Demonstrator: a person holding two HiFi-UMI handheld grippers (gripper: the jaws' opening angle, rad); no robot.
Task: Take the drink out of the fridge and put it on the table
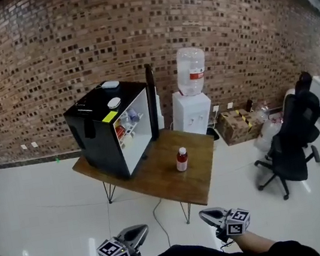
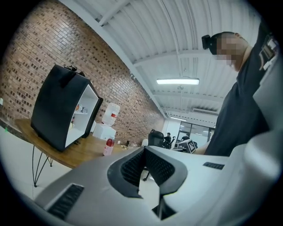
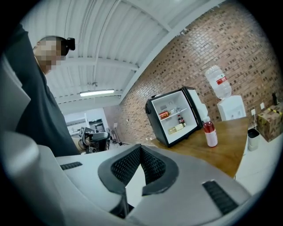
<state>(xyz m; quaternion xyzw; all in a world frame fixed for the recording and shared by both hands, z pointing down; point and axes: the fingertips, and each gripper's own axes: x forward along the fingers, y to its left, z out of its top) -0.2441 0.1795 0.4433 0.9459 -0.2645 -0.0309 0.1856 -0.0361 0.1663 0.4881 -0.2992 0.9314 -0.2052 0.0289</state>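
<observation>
A drink bottle [image 1: 182, 159] with red contents and a white cap stands upright on the wooden table [image 1: 157, 182], to the right of the black mini fridge [image 1: 102, 135]. The fridge door [image 1: 153, 100] is swung open, and several items sit on the shelves inside. The bottle also shows in the left gripper view [image 2: 108, 147] and the right gripper view [image 3: 209, 133]. My left gripper [image 1: 140, 229] and right gripper [image 1: 205, 214] hang low by the person's body, well short of the table. Both are shut with nothing between the pads [image 2: 152, 165] [image 3: 152, 165].
A water dispenser [image 1: 191, 98] stands behind the table against the brick wall. A cardboard box [image 1: 235, 124] and a black office chair [image 1: 290, 145] are to the right. A cable runs over the white floor [image 1: 42, 223] under the table.
</observation>
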